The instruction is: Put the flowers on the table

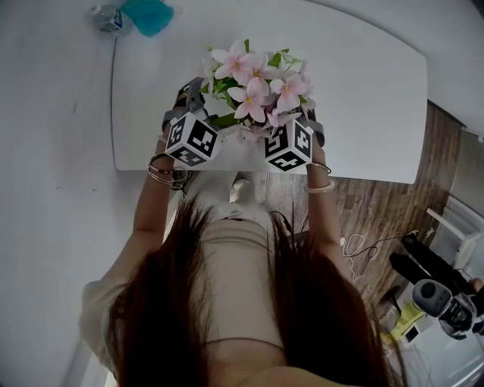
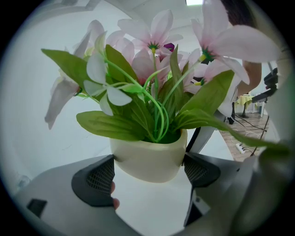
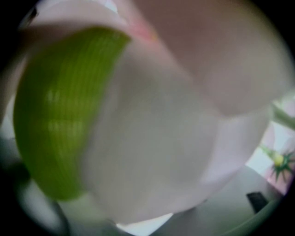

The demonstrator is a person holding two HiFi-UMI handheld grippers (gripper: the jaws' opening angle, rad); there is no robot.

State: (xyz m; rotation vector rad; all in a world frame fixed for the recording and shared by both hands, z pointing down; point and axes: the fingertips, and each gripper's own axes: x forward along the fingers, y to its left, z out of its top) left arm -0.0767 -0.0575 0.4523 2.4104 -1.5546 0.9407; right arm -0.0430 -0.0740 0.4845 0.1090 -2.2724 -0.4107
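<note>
The pot point(image 2: 150, 156) sits between the jaws of the left gripper point(image 2: 148, 174), touched on both sides, over the near edge of the table point(image 1: 363, 98). The flowers point(image 1: 257, 87) stand in it. The right gripper point(image 1: 306, 125) is just to its right, with petals against its camera. A bottle point(image 1: 108, 18) lies by the table's far left corner.

White table point(image 1: 363, 91) with rounded corners on wood-plank floor point(image 1: 393, 204). Teal object point(image 1: 147, 15) and clear bottle point(image 1: 108, 18) at the table's far left corner. Cables point(image 1: 363, 243) and dark equipment point(image 1: 442, 291) on the floor off the near right corner.
</note>
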